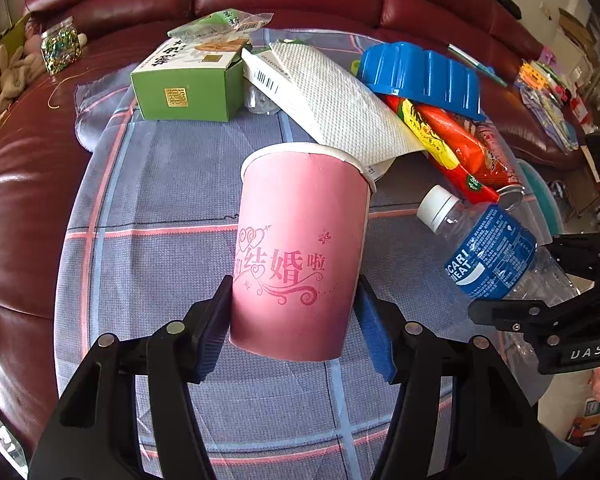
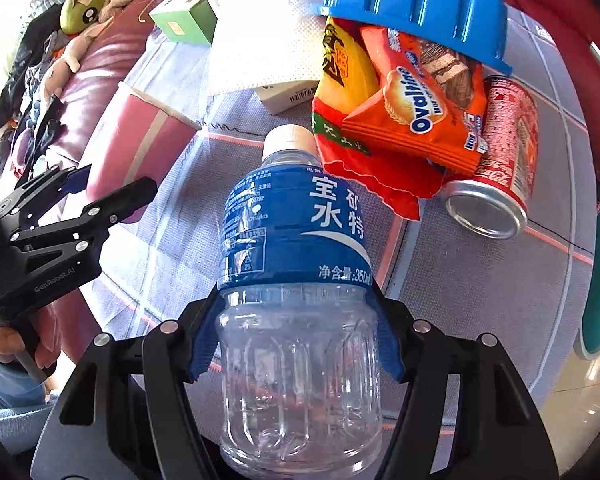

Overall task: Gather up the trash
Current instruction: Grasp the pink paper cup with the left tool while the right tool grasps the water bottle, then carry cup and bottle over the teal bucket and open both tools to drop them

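Note:
A pink paper cup (image 1: 300, 220) with red printed characters stands between the blue pads of my left gripper (image 1: 294, 284), which press on its lower sides; the cup tilts a little. My right gripper (image 2: 295, 300) is shut on a clear plastic bottle (image 2: 296, 240) with a blue label and a white cap, gripped just below the label. In the left wrist view the bottle (image 1: 488, 256) shows at the right with the right gripper's fingers (image 1: 540, 308) on it. In the right wrist view the cup (image 2: 132, 140) sits at the left.
More litter lies on the checked cloth (image 1: 160, 200): a green box (image 1: 184, 84), a paper towel (image 1: 340, 104), a blue plastic tray (image 2: 420, 0), orange snack bags (image 2: 412, 112) and a red cola can (image 2: 504, 160). A dark red leather sofa (image 1: 20, 180) surrounds it all.

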A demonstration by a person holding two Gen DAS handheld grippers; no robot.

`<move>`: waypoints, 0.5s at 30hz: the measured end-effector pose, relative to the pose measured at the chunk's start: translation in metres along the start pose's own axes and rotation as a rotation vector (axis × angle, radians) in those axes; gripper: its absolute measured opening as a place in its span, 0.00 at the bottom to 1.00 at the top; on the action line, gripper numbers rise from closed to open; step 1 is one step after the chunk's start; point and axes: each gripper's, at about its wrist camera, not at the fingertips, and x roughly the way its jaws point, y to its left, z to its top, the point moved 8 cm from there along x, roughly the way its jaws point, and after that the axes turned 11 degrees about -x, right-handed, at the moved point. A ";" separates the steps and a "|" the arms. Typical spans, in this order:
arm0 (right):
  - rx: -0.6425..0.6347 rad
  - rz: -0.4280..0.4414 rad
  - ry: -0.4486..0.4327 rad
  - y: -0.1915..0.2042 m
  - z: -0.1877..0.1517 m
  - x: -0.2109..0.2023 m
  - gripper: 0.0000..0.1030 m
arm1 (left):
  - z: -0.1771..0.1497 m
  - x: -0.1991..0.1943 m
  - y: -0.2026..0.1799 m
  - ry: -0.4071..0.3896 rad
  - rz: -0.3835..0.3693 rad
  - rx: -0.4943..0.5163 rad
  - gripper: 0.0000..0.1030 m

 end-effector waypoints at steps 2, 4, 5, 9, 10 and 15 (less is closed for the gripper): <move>0.007 0.010 -0.036 0.002 -0.002 -0.015 0.60 | 0.000 -0.008 -0.004 -0.013 -0.005 0.001 0.58; 0.011 0.011 -0.068 0.003 -0.006 -0.028 0.60 | 0.002 -0.018 -0.011 -0.025 -0.011 0.002 0.58; 0.016 0.020 -0.087 0.004 -0.008 -0.036 0.60 | 0.001 -0.024 -0.016 -0.034 -0.018 0.007 0.58; 0.041 0.015 -0.168 -0.012 -0.019 -0.075 0.60 | 0.004 -0.049 -0.045 -0.070 -0.038 0.062 0.58; 0.054 0.010 -0.192 -0.018 -0.022 -0.087 0.60 | 0.005 -0.056 -0.056 -0.080 -0.047 0.082 0.58; 0.154 -0.060 -0.282 -0.084 -0.053 -0.144 0.60 | 0.012 -0.077 -0.120 -0.087 -0.142 0.168 0.58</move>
